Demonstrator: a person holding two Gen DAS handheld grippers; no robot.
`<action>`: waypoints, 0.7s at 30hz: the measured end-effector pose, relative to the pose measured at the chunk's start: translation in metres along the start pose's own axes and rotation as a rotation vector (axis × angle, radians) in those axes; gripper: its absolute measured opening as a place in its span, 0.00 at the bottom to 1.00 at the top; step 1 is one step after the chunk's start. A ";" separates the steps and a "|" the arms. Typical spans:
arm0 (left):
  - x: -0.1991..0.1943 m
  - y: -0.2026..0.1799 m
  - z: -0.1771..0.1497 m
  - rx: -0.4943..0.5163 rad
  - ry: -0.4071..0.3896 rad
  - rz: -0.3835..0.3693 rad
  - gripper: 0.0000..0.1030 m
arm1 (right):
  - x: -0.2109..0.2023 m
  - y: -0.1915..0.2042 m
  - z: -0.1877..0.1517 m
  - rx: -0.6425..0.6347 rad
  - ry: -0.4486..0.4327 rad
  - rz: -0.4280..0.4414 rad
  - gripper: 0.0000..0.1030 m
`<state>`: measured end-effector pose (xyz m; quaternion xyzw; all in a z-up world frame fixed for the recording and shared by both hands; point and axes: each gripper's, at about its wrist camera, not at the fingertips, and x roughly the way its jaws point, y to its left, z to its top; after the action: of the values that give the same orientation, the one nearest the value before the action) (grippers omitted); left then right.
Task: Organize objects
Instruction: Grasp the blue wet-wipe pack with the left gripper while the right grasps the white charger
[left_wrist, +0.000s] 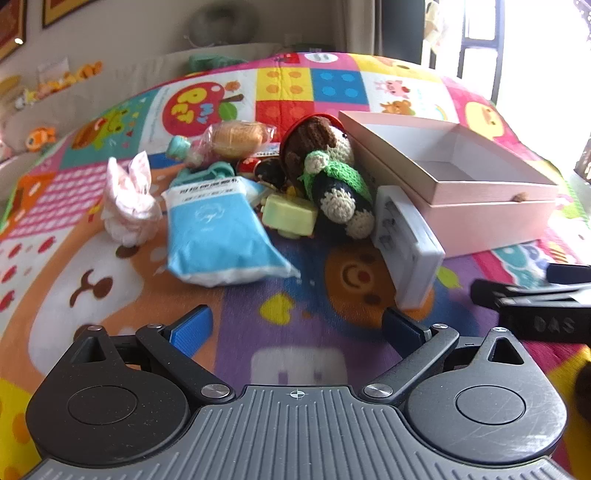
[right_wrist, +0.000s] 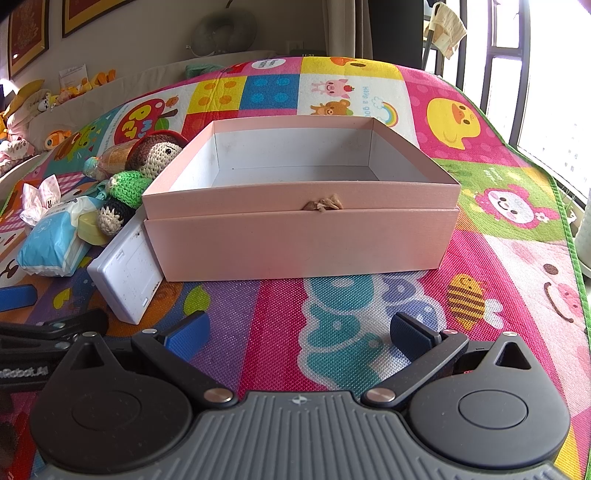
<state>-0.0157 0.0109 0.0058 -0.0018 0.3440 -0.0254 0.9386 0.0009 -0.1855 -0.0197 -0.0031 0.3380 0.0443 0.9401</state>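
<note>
Closest to me, my left gripper (left_wrist: 295, 326) hangs over the cartoon play mat (left_wrist: 303, 295) with its blue-padded fingers (left_wrist: 192, 330) spread wide and only mat between them. My right gripper (right_wrist: 301, 332) is the same: fingers fully apart over the mat, holding nothing, aimed straight at the pink box (right_wrist: 299, 236).

Just past the left gripper's right finger, a white flat plastic case (left_wrist: 410, 240) leans tilted against the near-left corner of the pink box; in the right wrist view its back face (right_wrist: 127, 275) shows, resting at that same corner. Left of it lies a blue-and-white pack of wipes (left_wrist: 218, 236), and further left a small pink-and-white wrapped packet with rabbit ears (left_wrist: 127, 203) stands by itself on the mat.

Behind the wipes sits a pale yellow-green block (left_wrist: 290, 216), touching the feet of a crocheted doll (left_wrist: 332, 173) with brown hair, a red hat and a green top, which lies against the box's left side. Beyond those, a wrapped bun-like item in clear plastic (left_wrist: 236, 138) and a small mint-coloured piece (left_wrist: 177, 146) crowd together with some dark round things I cannot make out.

The pink box is open and has nothing inside, its white interior (right_wrist: 295, 158) bare, a small tan tab (right_wrist: 323, 205) on its front wall.

At the far edge, plush toys (right_wrist: 55, 96) line a ledge under framed pictures (right_wrist: 27, 37); a window (right_wrist: 546, 92) is at right.
</note>
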 end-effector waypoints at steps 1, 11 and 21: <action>-0.007 0.006 -0.002 -0.025 0.001 -0.023 0.98 | 0.000 0.000 0.000 0.001 0.000 0.001 1.00; 0.002 0.059 0.060 -0.148 -0.094 0.048 0.97 | -0.002 0.002 -0.005 -0.008 0.006 0.011 1.00; 0.035 0.080 0.050 -0.159 0.019 0.026 0.54 | -0.002 -0.003 0.003 -0.057 0.084 0.060 1.00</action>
<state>0.0467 0.0879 0.0202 -0.0717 0.3537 0.0144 0.9325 0.0013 -0.1890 -0.0163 -0.0215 0.3758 0.0819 0.9228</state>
